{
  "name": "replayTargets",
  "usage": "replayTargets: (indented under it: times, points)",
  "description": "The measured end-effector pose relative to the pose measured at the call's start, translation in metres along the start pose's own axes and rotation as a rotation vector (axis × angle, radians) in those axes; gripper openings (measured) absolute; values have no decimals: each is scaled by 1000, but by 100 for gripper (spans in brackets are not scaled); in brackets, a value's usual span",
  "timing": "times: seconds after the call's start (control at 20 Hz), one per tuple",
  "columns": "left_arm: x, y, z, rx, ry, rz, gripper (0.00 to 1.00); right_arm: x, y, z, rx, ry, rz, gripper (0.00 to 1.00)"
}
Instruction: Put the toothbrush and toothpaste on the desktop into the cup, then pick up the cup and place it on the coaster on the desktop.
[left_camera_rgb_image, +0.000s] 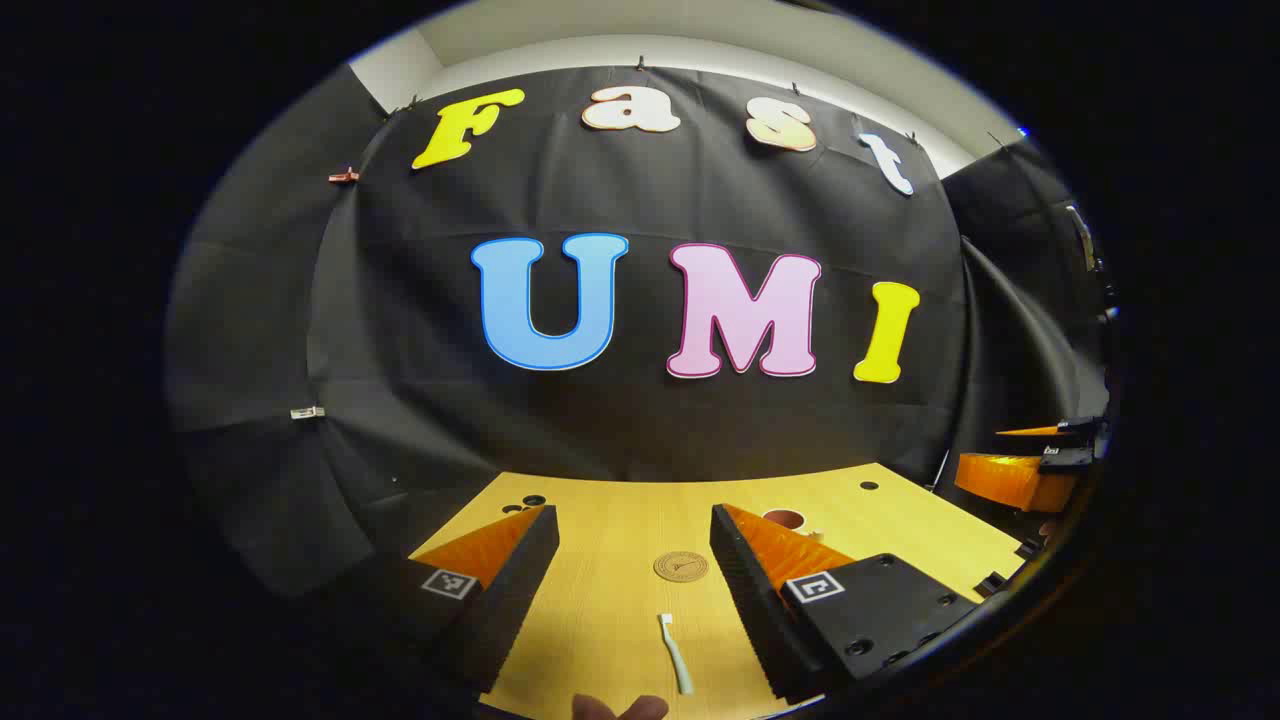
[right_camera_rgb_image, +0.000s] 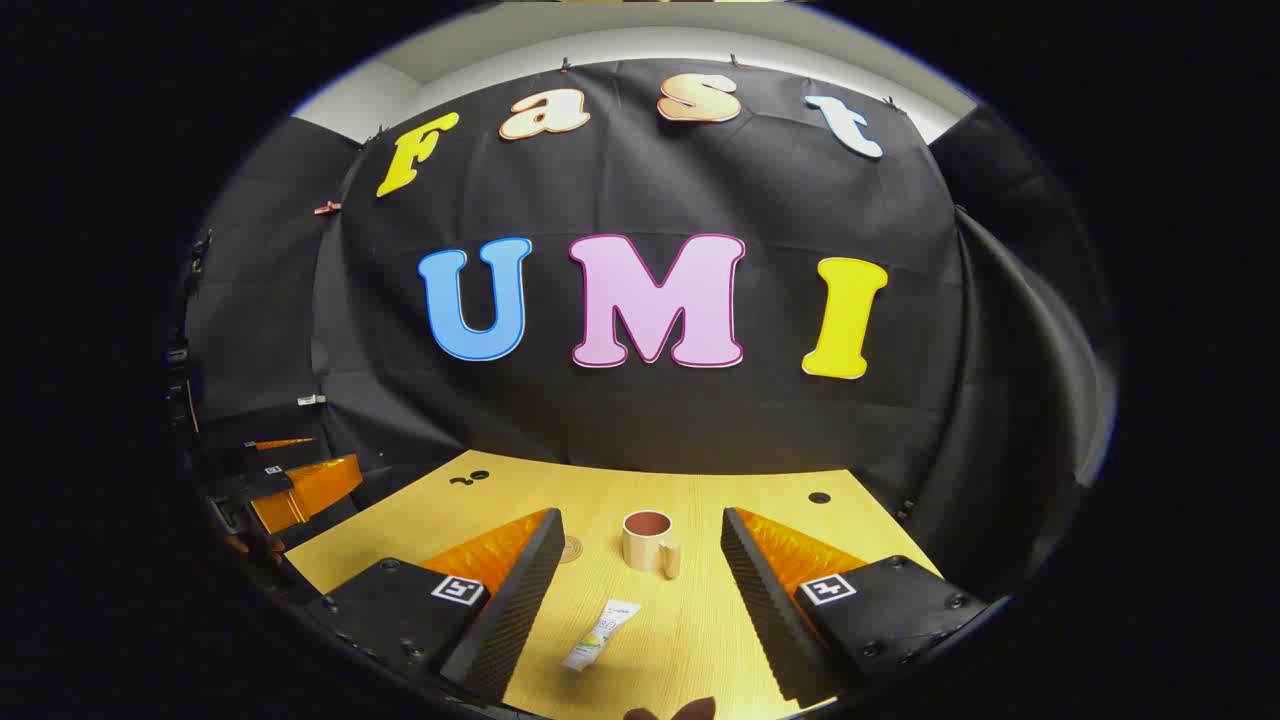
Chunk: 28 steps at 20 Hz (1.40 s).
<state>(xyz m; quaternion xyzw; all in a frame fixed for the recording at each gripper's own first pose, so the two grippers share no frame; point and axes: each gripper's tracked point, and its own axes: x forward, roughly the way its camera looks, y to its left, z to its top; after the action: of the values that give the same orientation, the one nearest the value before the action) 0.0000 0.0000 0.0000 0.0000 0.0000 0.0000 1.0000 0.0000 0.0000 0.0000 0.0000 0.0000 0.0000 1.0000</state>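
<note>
Two views, one pale wooden desktop (left_camera_rgb_image: 620, 610) backed by black cloth wall (left_camera_rgb_image: 640, 420). Left gripper view: left gripper (left_camera_rgb_image: 632, 570) fingers spread wide, holding nothing; white plastic toothbrush (left_camera_rgb_image: 675, 655) lies flat between them, nearer the camera than the round cork coaster (left_camera_rgb_image: 681, 567). Right gripper view: right gripper (right_camera_rgb_image: 640, 575) equally spread and empty; white toothpaste tube (right_camera_rgb_image: 601, 635) lies flat, the beige handled cup (right_camera_rgb_image: 650, 541) upright right of the coaster (right_camera_rgb_image: 570, 547).
</note>
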Motion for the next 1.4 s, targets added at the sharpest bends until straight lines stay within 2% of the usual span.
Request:
replayTargets:
  times: [0.55, 0.8, 0.95, 1.15, 1.4]
  points:
    - [7, -2, -5, 10, 18, 9, 96, 8, -2, -8, 69, 23, 16, 97]
    - [9, -7, -13, 10, 40, 1, 96, 11, -3, -21, 59, 66, 21, 98]
    - [13, -9, -35, 8, 113, 3, 96, 19, 3, -43, 49, 144, 35, 99]
    - [15, -6, -72, -52, 222, 10, 96, 43, 17, -85, 109, 309, 72, 98]
    - [10, 15, -107, -57, 304, 65, 96, 73, 30, -143, 144, 513, 63, 98]
